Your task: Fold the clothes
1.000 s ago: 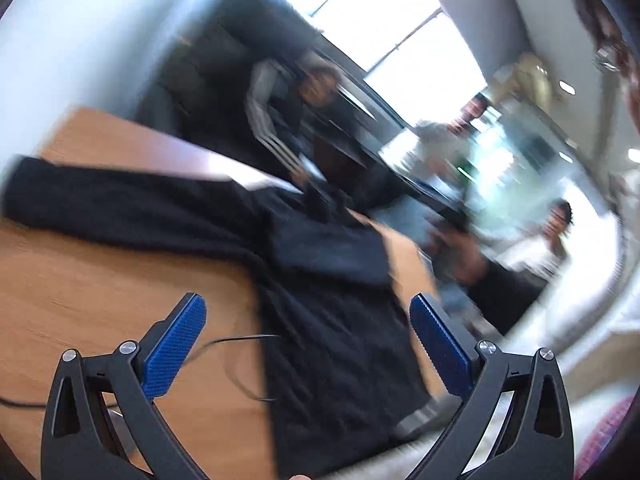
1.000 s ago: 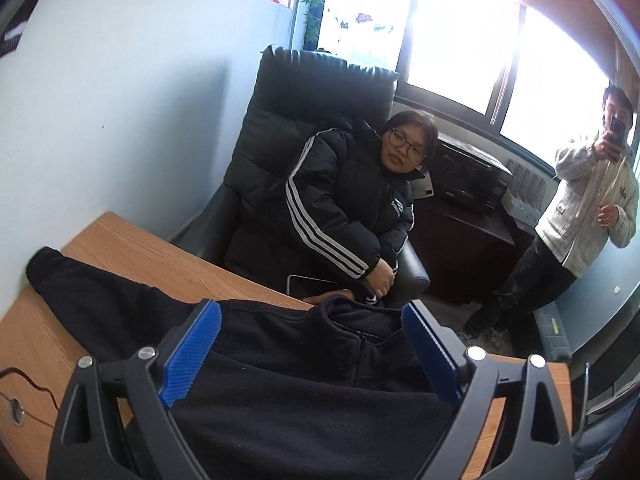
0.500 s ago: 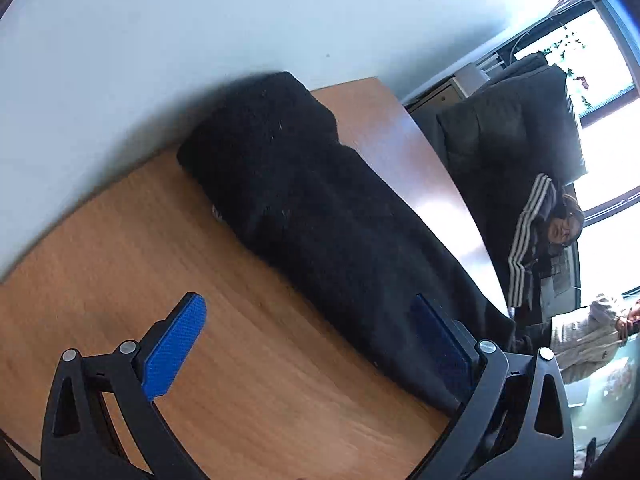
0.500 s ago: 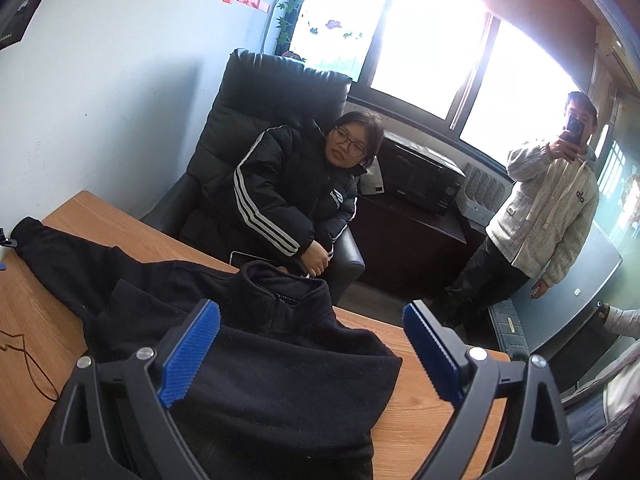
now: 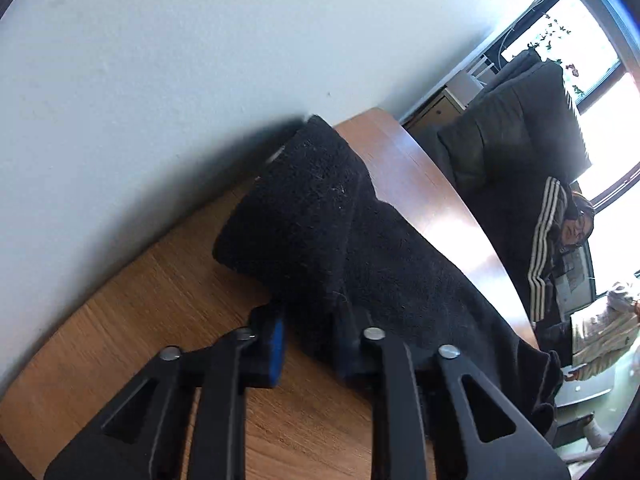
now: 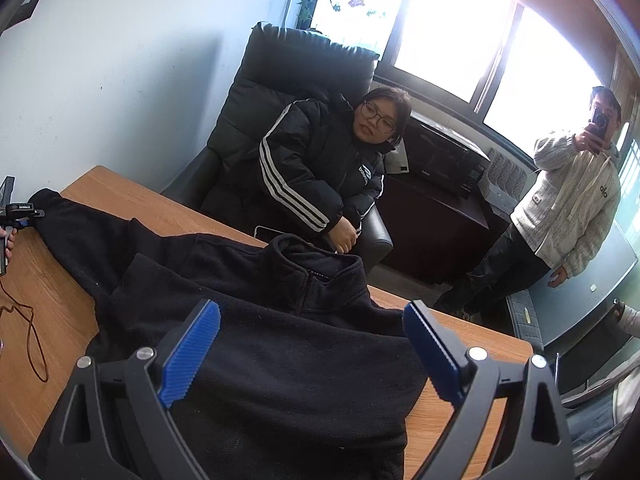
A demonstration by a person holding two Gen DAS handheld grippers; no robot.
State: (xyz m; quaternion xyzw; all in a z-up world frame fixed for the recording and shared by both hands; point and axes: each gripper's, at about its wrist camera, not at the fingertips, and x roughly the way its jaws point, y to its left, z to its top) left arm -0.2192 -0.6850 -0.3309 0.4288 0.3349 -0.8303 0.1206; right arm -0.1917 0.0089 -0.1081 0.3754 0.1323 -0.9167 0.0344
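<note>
while the black fleece (image 6: 280,352) lies spread flat on the wooden table (image 6: 52,320), the left gripper (image 5: 310,328) is clamped on its sleeve (image 5: 320,216). in the left wrist view the two jaws are drawn close together and dark fabric is pinched between them, near the cuff end of the sleeve. the sleeve stretches out to the far corner of the table, and its cuff is just beside the pale wall (image 5: 160,60).

the right gripper (image 6: 312,344) hovers above the body of the fleece, with its blue pads (image 6: 192,348) wide apart and nothing between them. the collar (image 6: 316,264) stands up at the far side of the garment, beyond this gripper. in the right wrist view the left gripper shows only as a small dark part at the left edge, at the end of the sleeve.

a thin cable (image 6: 28,332) lies on the bare wood left of the fleece. behind the table a person in a striped black jacket (image 6: 312,172) sits in a dark armchair (image 6: 288,72), and another person in a light hoodie (image 6: 572,200) stands near the window (image 6: 452,28).
</note>
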